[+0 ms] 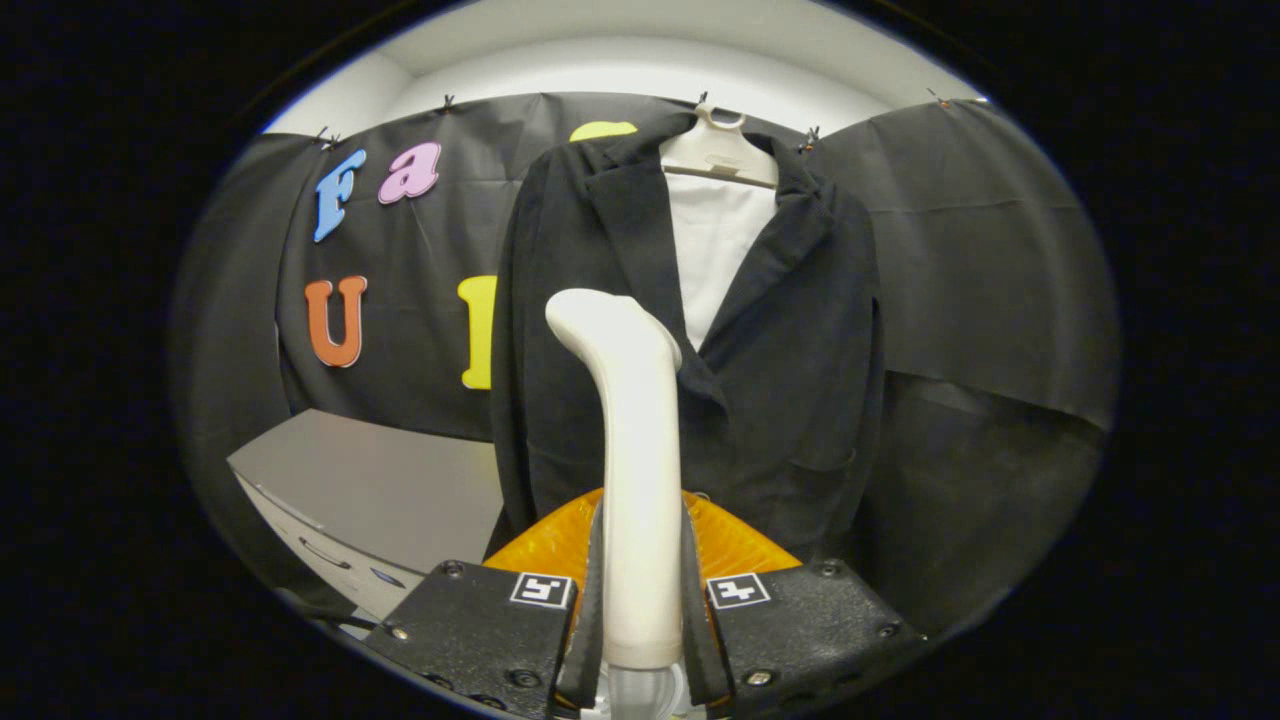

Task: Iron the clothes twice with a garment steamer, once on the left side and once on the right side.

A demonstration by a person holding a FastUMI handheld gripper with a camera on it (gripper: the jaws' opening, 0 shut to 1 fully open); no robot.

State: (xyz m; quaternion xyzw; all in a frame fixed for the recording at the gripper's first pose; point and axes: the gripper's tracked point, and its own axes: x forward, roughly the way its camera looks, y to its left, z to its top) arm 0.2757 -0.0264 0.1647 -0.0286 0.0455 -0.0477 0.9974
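The fingers (640,610) are clamping the garment steamer (637,470) by its smooth, rigid handle, which is probably slippery and so wanting a low, firm grip. Its head is rising just ahead of the soft black jacket (780,370), which is hanging limp from a hanger (715,150) beyond.

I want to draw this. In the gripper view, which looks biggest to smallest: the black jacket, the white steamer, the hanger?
1. black jacket
2. white steamer, clamped between the gripper fingers; nearness to the camera enlarges it
3. hanger
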